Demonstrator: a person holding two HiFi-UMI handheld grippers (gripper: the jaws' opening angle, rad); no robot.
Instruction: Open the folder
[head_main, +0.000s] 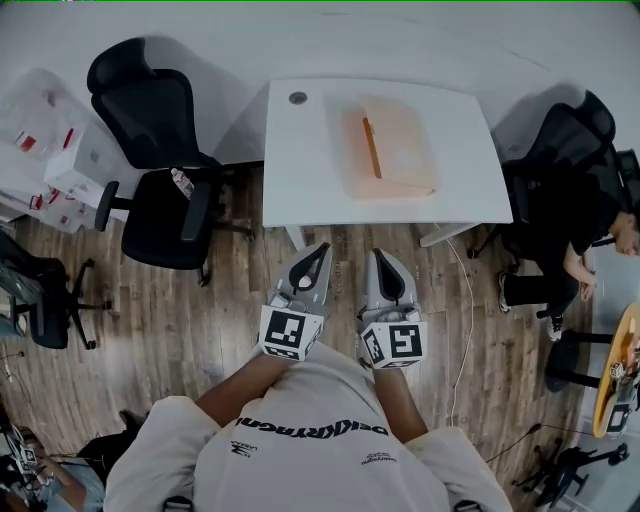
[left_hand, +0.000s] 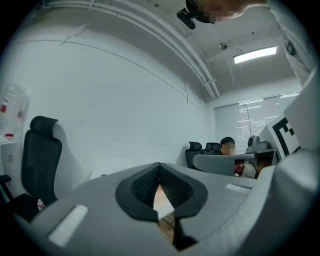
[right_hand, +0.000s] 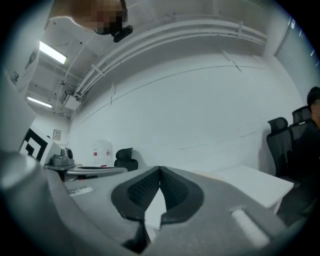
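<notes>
An orange folder (head_main: 386, 148) lies closed on the white table (head_main: 300, 160), with a darker orange strip along its middle. Both grippers hover over the wood floor, short of the table's near edge and apart from the folder. My left gripper (head_main: 321, 247) and my right gripper (head_main: 380, 255) point level toward the table, side by side. In the left gripper view the jaws (left_hand: 159, 167) meet at the tips with nothing between them. The right gripper view shows its jaws (right_hand: 160, 171) likewise shut and empty, the table (right_hand: 255, 182) beyond.
A black office chair (head_main: 160, 150) stands left of the table. A person (head_main: 575, 235) sits on another black chair at the right. White boxes (head_main: 60, 160) are stacked at far left. A cable (head_main: 466, 310) trails over the wood floor. A round grommet (head_main: 298, 98) sits in the tabletop.
</notes>
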